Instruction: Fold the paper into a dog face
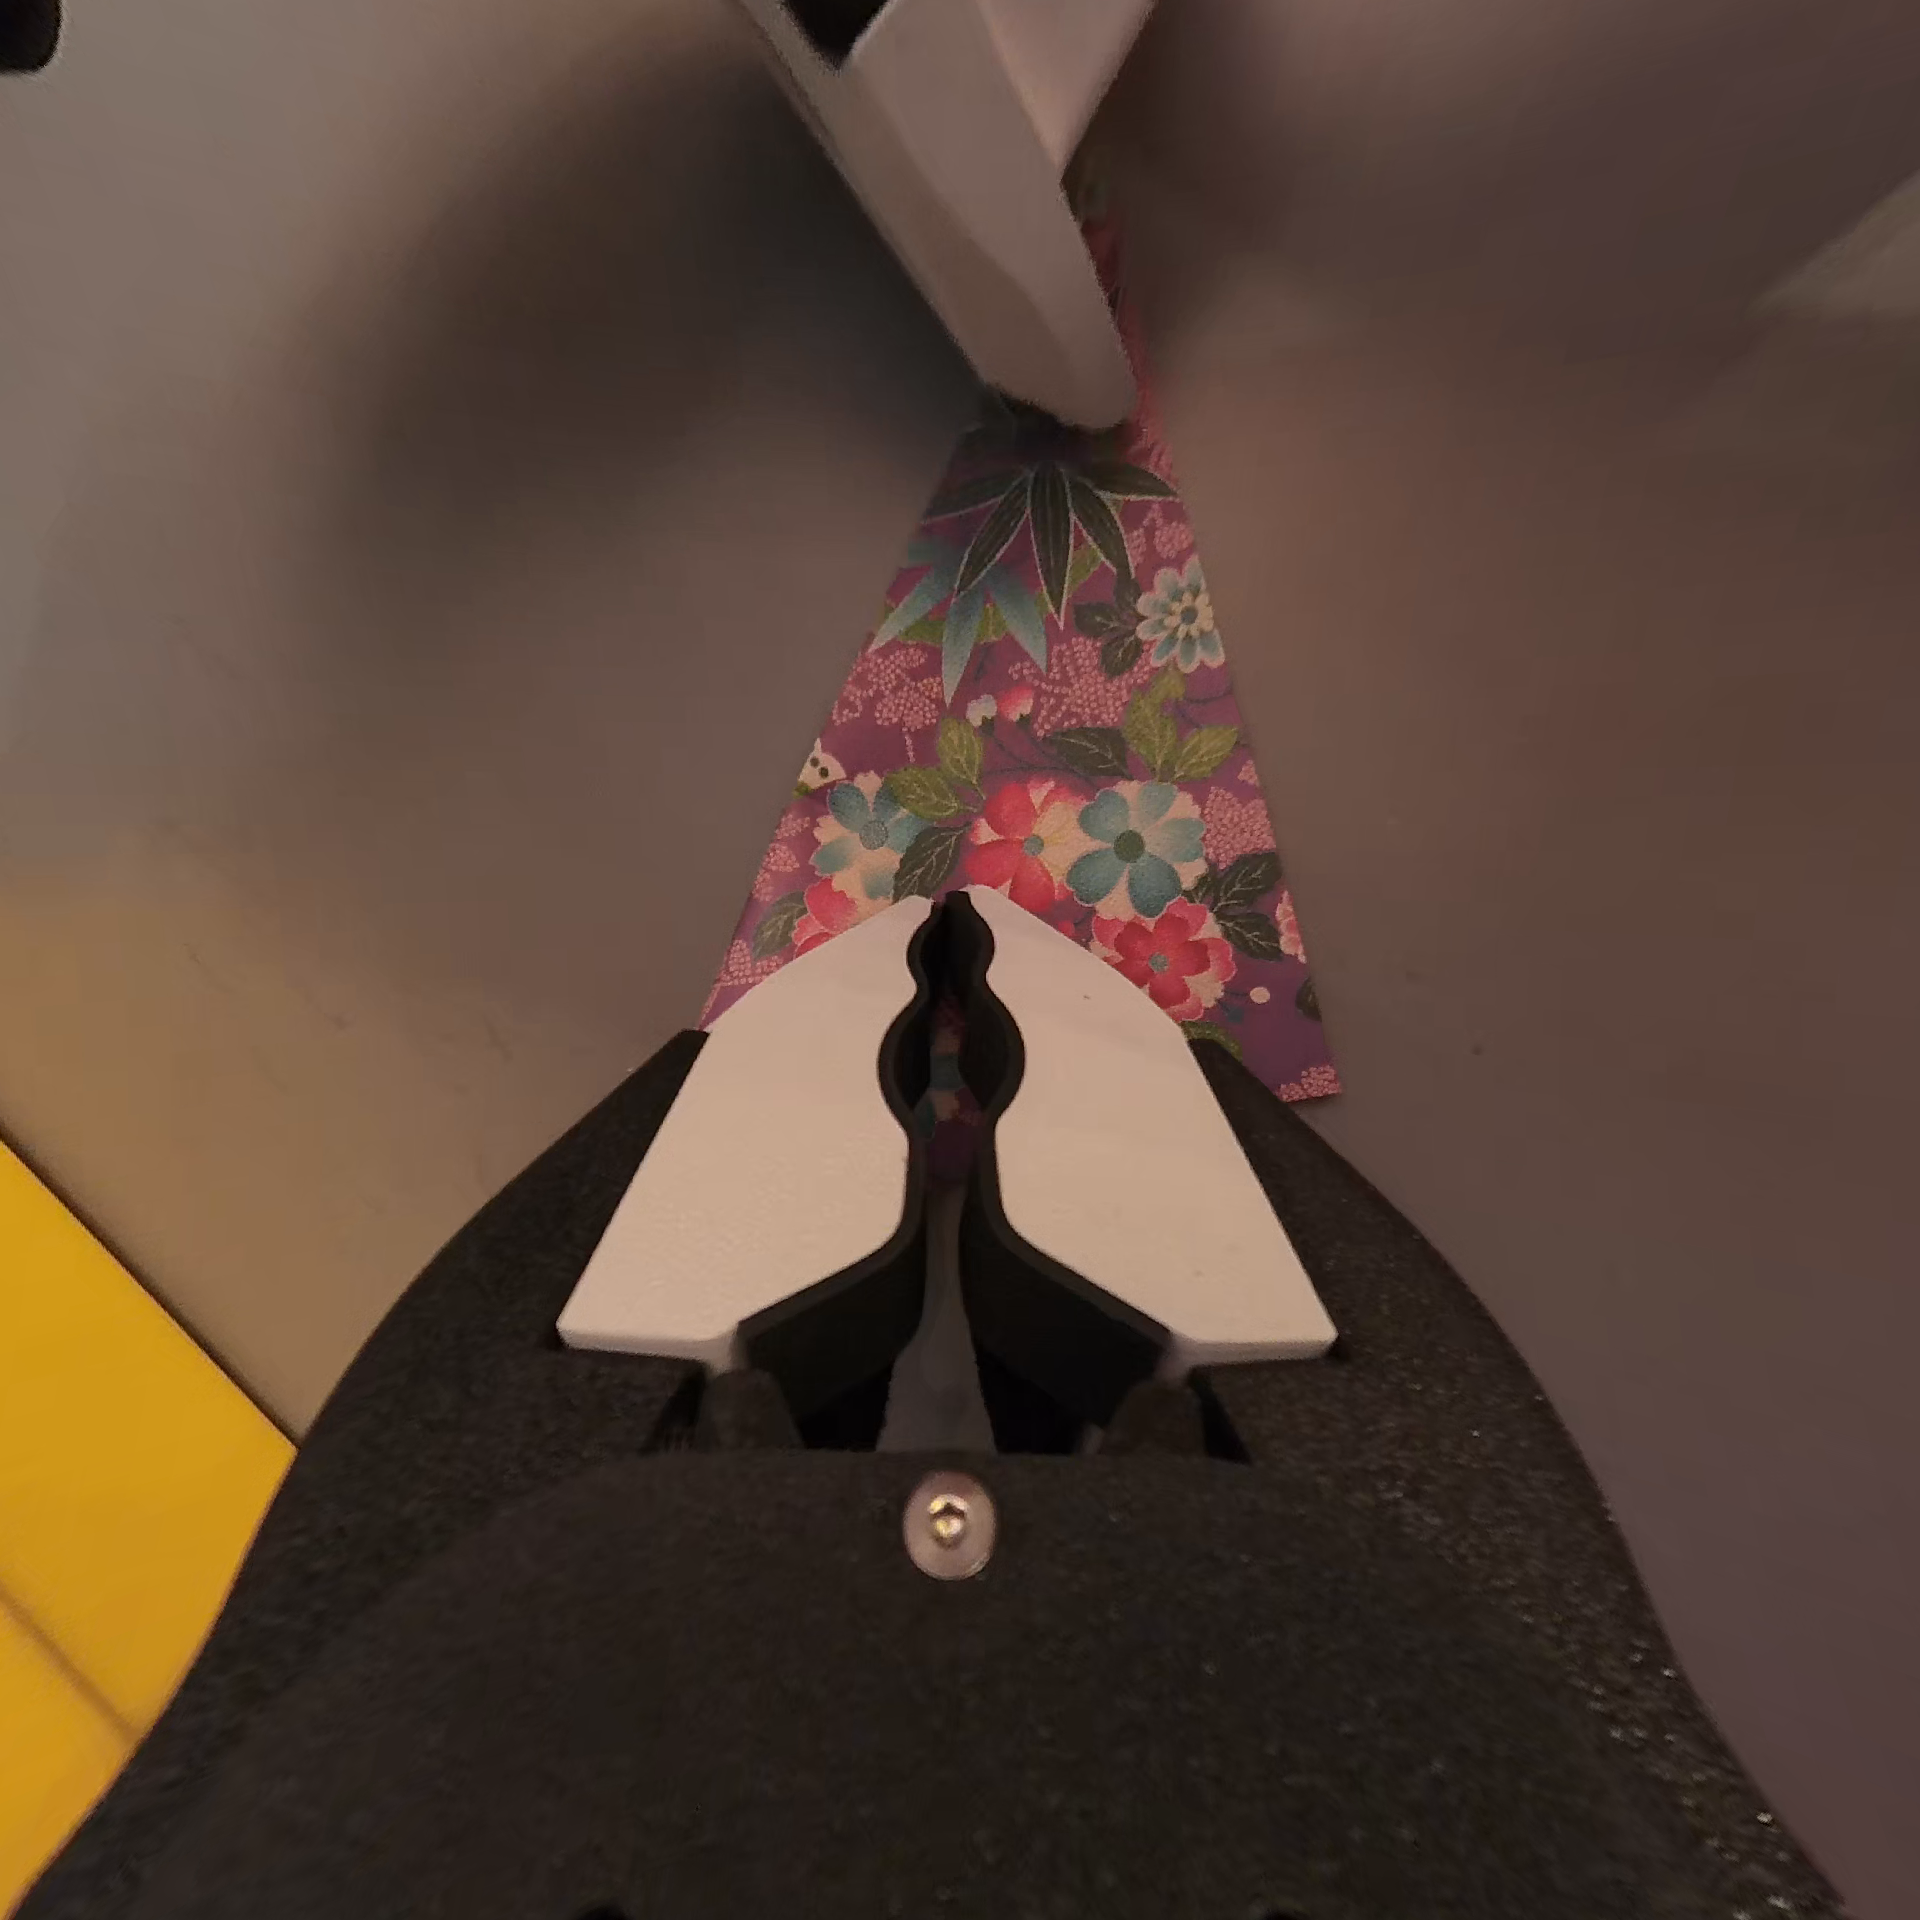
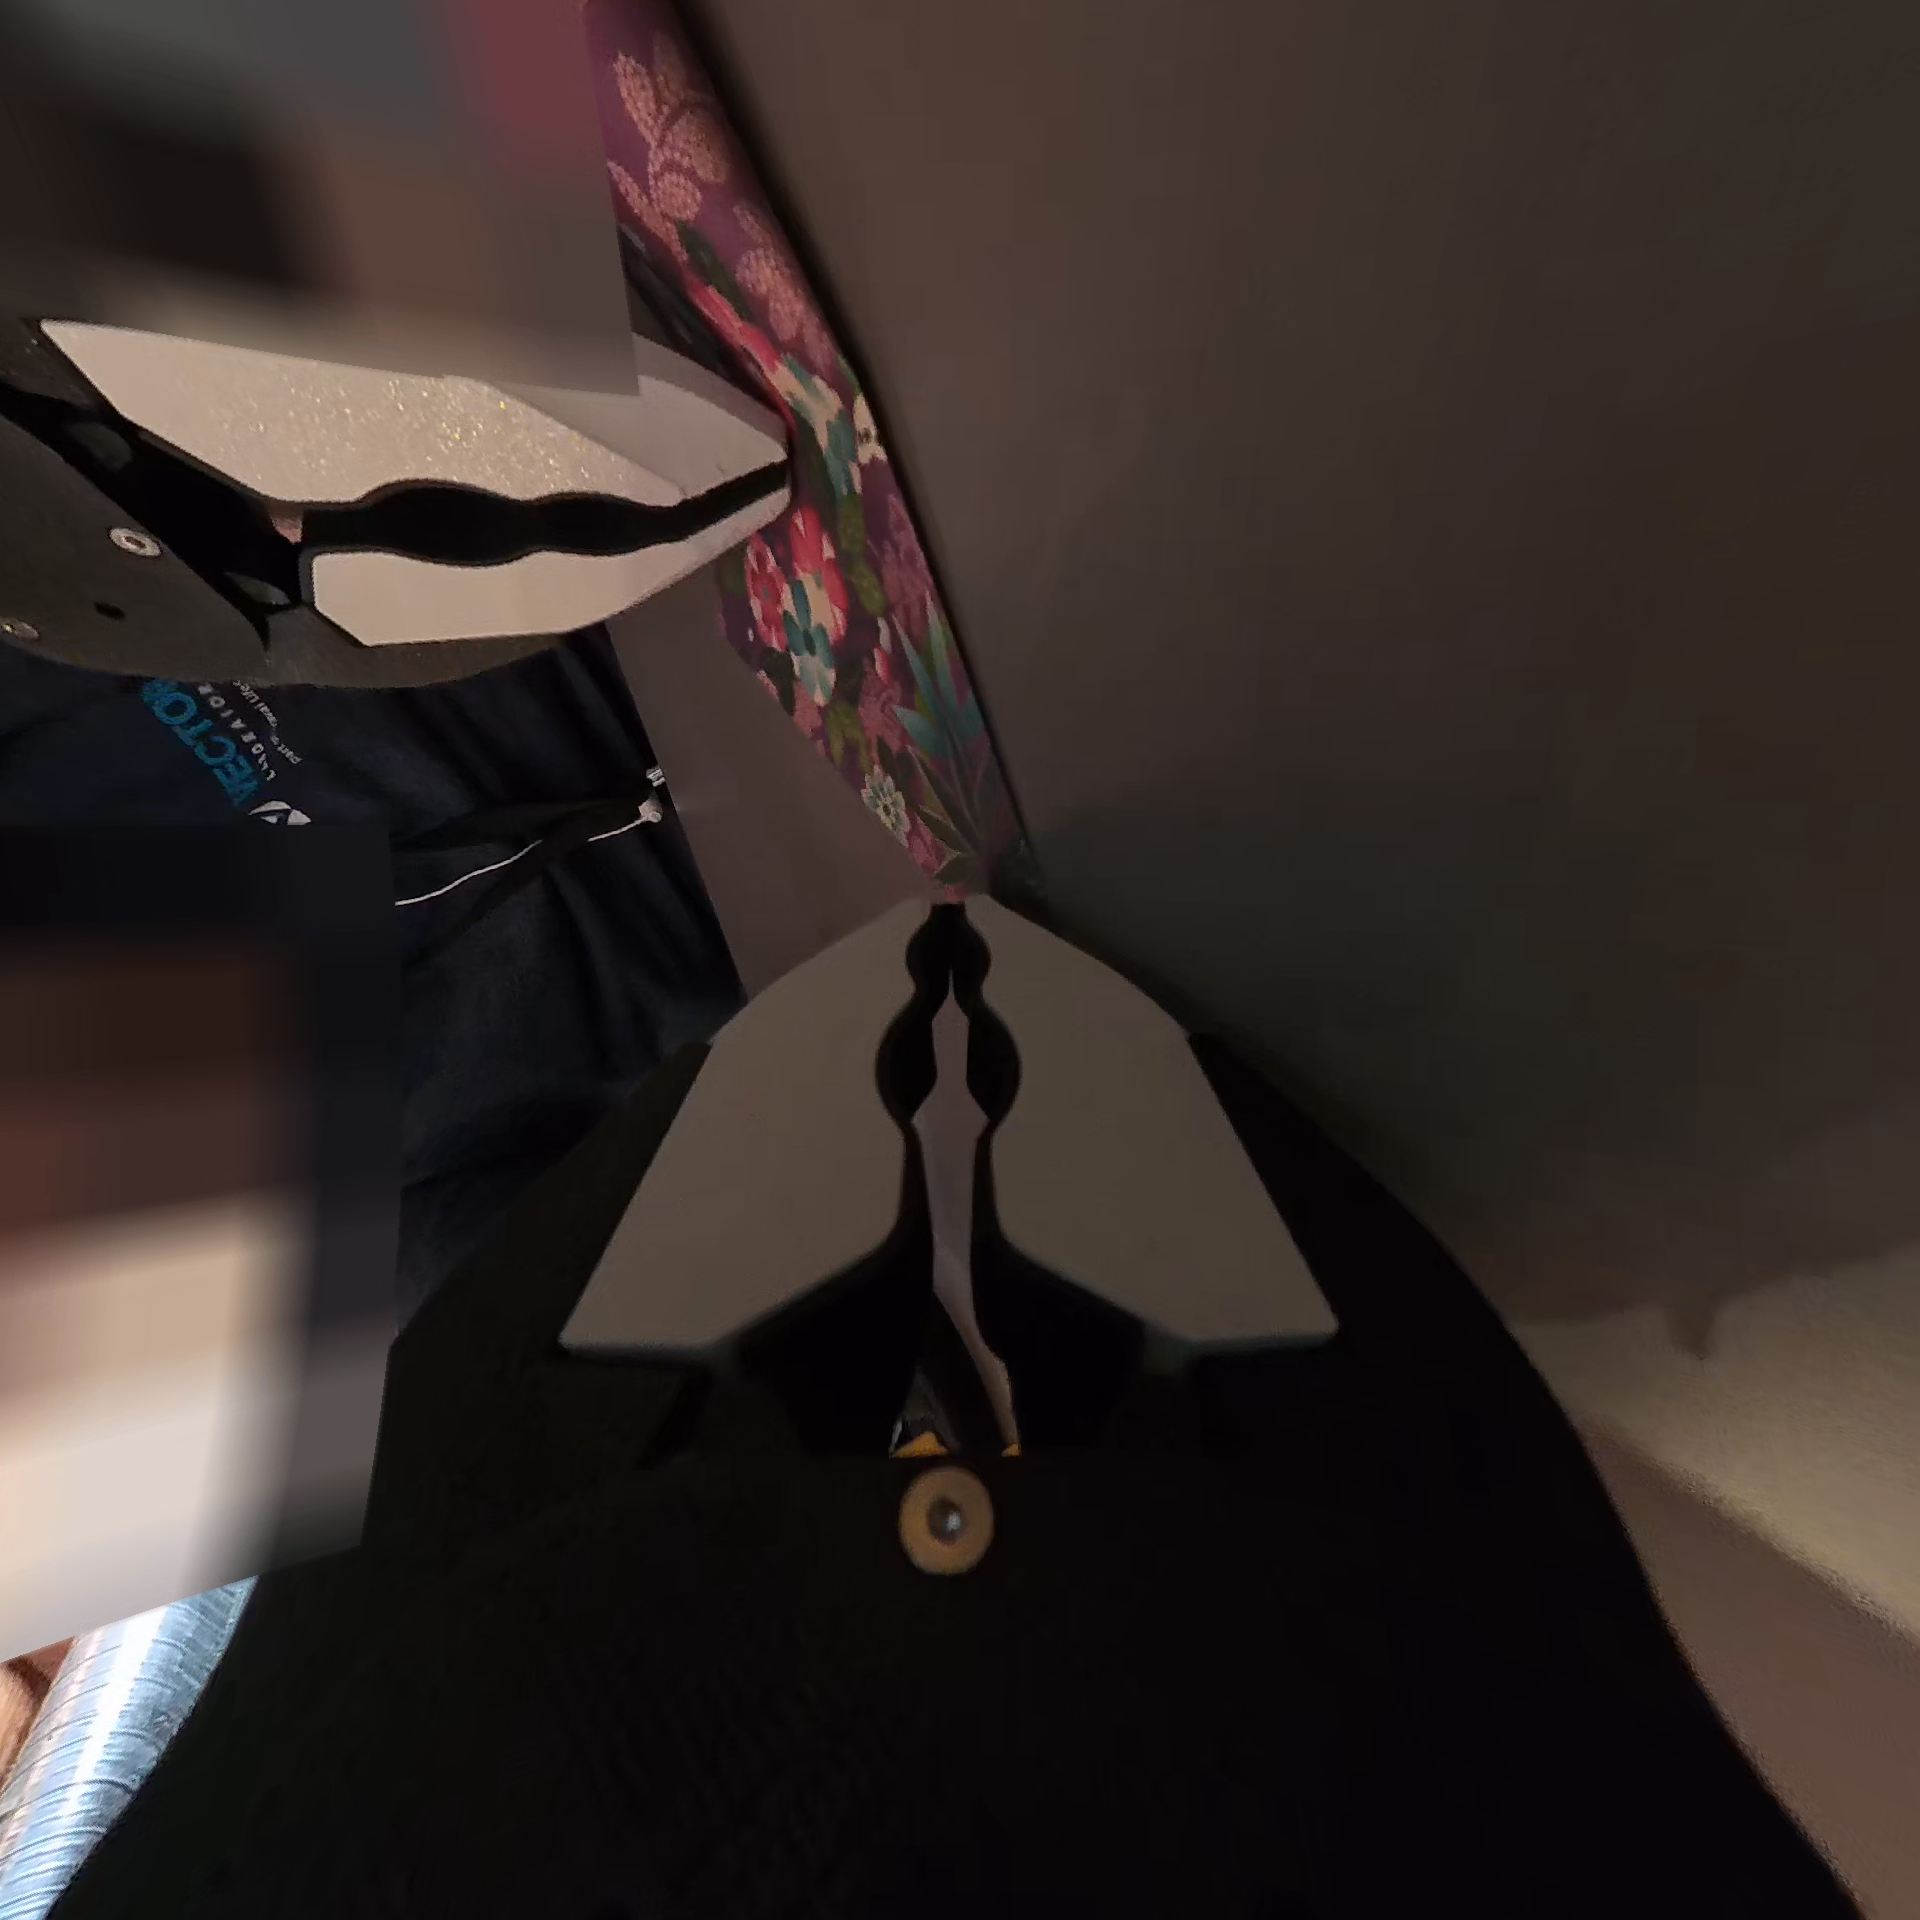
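The paper [image 1: 1049, 748] is purple with a pink, blue and green flower print, and it stretches as a long folded piece over the grey table [image 1: 416, 623]. My left gripper [image 1: 951, 906] is shut on its near end; printed paper shows in the gap between the white fingers [image 1: 790, 1143]. The right gripper's white fingers [image 1: 997, 260] come down from the top and meet the paper's far corner. In the right wrist view my right gripper [image 2: 951, 906] is shut on that corner of the paper [image 2: 831, 582], with the white underside between its fingers. The left gripper [image 2: 774, 488] pinches the paper's edge.
A yellow flat object [image 1: 104, 1455] lies at the lower left of the left wrist view. A person in dark clothing [image 2: 499, 852] is close behind the left gripper. A silvery object [image 2: 104, 1725] shows at the bottom left. The grey table [image 2: 1455, 520] fills the right side. Left tips to right tips: about 9 centimetres.
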Available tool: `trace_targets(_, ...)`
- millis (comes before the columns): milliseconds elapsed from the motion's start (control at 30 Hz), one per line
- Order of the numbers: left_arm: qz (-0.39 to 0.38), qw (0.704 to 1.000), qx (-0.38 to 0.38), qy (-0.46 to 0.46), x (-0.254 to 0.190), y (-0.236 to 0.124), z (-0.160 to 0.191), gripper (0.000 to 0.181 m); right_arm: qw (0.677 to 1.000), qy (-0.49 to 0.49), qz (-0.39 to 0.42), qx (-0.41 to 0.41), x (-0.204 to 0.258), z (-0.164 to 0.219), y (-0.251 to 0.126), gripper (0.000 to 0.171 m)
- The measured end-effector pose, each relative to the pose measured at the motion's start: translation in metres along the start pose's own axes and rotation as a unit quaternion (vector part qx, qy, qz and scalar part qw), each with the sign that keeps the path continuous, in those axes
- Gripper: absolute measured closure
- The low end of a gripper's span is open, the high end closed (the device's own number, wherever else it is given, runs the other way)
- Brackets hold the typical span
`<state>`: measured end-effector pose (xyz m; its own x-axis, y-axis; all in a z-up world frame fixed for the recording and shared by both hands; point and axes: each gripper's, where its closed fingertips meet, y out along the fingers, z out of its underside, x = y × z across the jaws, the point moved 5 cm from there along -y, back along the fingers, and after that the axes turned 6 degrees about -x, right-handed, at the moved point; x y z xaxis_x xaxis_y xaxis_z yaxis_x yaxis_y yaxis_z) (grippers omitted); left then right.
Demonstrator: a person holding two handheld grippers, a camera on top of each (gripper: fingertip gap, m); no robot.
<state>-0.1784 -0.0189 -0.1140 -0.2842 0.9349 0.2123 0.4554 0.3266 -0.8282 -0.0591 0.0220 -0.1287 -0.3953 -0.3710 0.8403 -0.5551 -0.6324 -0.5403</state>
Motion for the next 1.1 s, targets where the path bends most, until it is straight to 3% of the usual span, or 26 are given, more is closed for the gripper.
trace_targets(600,0.005,1.000,-0.005,-0.001,0.001,0.001,-0.001,0.181,0.999,0.027,0.027,0.031,-0.008,0.013,-0.012,0.169)
trace_targets(667,0.005,1.000,-0.005,0.000,0.001,0.001,-0.001,0.181,0.998,0.029,0.045,0.038,-0.009,0.015,-0.014,0.169)
trace_targets(767,0.006,1.000,-0.007,0.000,0.001,0.001,-0.001,0.181,0.989,0.010,0.133,0.072,-0.012,0.028,-0.026,0.170)
trace_targets(833,0.007,1.000,-0.011,-0.002,0.002,0.001,0.000,0.181,0.987,-0.004,0.159,0.028,-0.004,0.028,-0.034,0.170)
trace_targets(967,0.007,1.000,-0.016,-0.005,0.002,0.001,0.000,0.181,0.972,-0.104,0.131,-0.163,0.033,0.006,-0.037,0.170)
trace_targets(1100,0.012,1.000,-0.019,-0.009,0.002,0.001,0.000,0.181,0.957,-0.058,0.056,-0.279,0.048,-0.010,-0.017,0.170)
